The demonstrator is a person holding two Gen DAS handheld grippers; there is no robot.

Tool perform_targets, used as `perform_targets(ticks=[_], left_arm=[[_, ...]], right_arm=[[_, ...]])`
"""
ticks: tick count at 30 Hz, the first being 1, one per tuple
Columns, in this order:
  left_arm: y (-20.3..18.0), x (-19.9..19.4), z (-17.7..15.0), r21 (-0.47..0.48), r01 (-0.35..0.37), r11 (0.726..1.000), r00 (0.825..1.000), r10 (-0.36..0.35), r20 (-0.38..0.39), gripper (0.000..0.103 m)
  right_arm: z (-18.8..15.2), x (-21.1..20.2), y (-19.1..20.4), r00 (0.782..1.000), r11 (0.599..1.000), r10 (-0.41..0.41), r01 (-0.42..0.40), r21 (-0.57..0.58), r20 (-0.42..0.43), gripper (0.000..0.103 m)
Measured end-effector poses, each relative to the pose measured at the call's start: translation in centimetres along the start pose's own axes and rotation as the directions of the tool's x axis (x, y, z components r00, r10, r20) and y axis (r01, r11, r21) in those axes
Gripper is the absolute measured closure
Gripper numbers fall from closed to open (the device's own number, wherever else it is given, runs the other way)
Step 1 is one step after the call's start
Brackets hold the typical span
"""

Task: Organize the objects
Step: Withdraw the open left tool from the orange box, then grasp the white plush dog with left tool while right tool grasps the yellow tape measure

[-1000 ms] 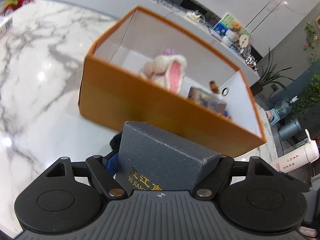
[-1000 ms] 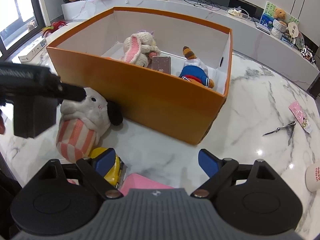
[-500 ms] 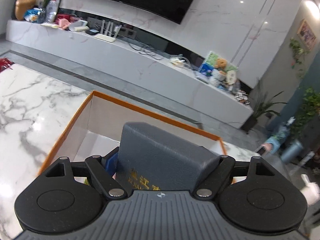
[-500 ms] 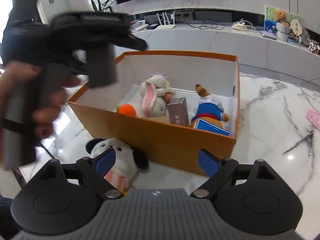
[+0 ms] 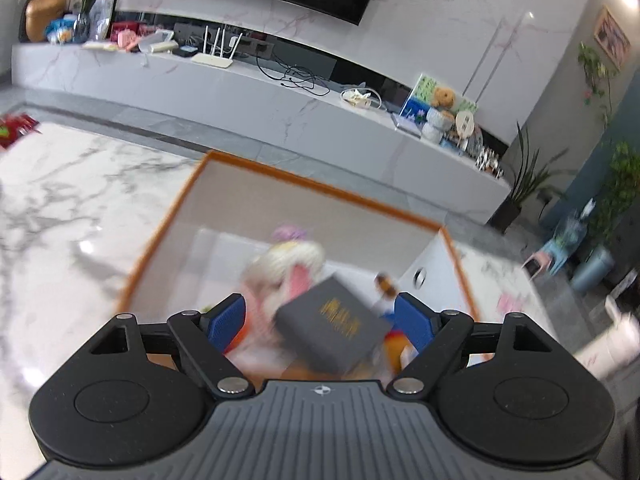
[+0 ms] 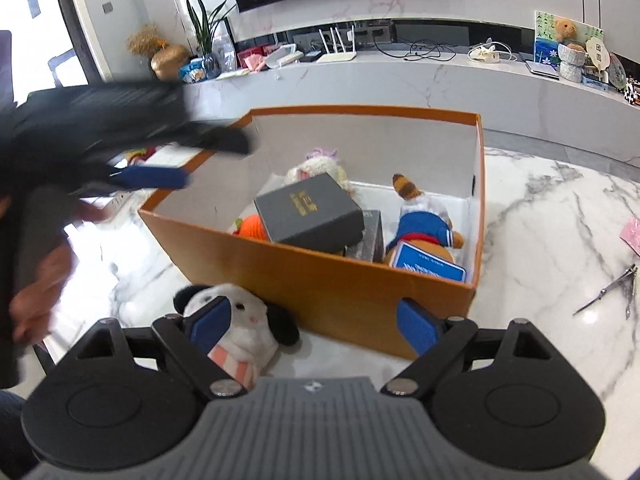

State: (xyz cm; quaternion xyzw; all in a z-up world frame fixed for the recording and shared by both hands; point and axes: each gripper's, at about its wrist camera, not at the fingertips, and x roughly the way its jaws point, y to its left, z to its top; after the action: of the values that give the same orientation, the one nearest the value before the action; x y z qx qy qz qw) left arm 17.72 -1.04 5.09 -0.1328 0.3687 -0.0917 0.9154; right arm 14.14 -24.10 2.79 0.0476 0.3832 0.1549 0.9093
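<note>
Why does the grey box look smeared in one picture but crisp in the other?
Left wrist view: the grey box and orange box are motion-blurred, the far wall sharp. Right wrist view: the grey box is crisp, while the left gripper is streaked.

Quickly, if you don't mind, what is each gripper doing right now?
Left gripper: open, holding nothing; the grey gift box lies tilted in the orange box.
Right gripper: open, empty, above the plush dog.
</note>
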Motion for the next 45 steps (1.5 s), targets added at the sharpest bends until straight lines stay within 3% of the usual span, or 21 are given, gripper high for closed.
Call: perform_targets(ticks=[5,10,15,22,24,29,32,38,45], left_arm=[[0.5,-1.9,-2.7,0.040,-0.072,0.997,0.996,0.074,-0.059,0.004],[-0.4,0.4,-6.1,0.076,-0.104,0.992,0.976,0.116,-0.184,0.004],[-1.8,3.0,-8.0,0.098,-0.140,0.985,0.958,0.160,-0.239,0.004],[-0.2,6.6,-9.8,0.010,-0.160,0.987,0.927,0.154,-0.342,0.002],[0.3,6.8,-9.7,-0.021,-0.174,0.985,0.940,0.159,-0.302,0.000],[1.1,7.1,-9.2,-0.026,-0.177,0.984,0.944,0.163,-0.286,0.001],[1.4,6.9,-9.2,-0.021,-0.168,0.986,0.948,0.155,-0.277,0.015],[2.8,6.3,-8.6,-0.034,-0.174,0.984,0.945,0.157,-0.286,0.019],[4.2,5.3,-8.7,-0.012,-0.212,0.977,0.938,0.201,-0.281,0.020]], right_arm=[[-0.6,-0.1,-1.3,0.996,0.996,-0.083,0.084,0.024,-0.040,0.012],[-1.0,-0.8,-2.2,0.992,0.990,-0.124,0.126,0.059,-0.036,0.012],[-1.2,-1.4,-2.2,0.991,0.990,-0.131,0.132,0.049,-0.038,0.012],[-1.5,-1.2,-1.5,0.991,0.993,-0.119,0.120,0.003,-0.064,0.012],[-1.6,-1.0,-1.4,0.990,0.992,-0.122,0.122,-0.008,-0.073,0.012],[-2.1,-0.6,-1.3,0.988,0.992,-0.123,0.122,-0.024,-0.098,0.011],[-2.5,-0.1,-1.1,0.984,0.991,-0.134,0.129,-0.045,-0.122,0.011],[-3.6,2.6,0.8,0.970,0.983,-0.150,0.126,-0.132,-0.191,0.011],[-4.4,5.9,3.1,0.962,0.983,-0.133,0.099,-0.152,-0.237,0.015]])
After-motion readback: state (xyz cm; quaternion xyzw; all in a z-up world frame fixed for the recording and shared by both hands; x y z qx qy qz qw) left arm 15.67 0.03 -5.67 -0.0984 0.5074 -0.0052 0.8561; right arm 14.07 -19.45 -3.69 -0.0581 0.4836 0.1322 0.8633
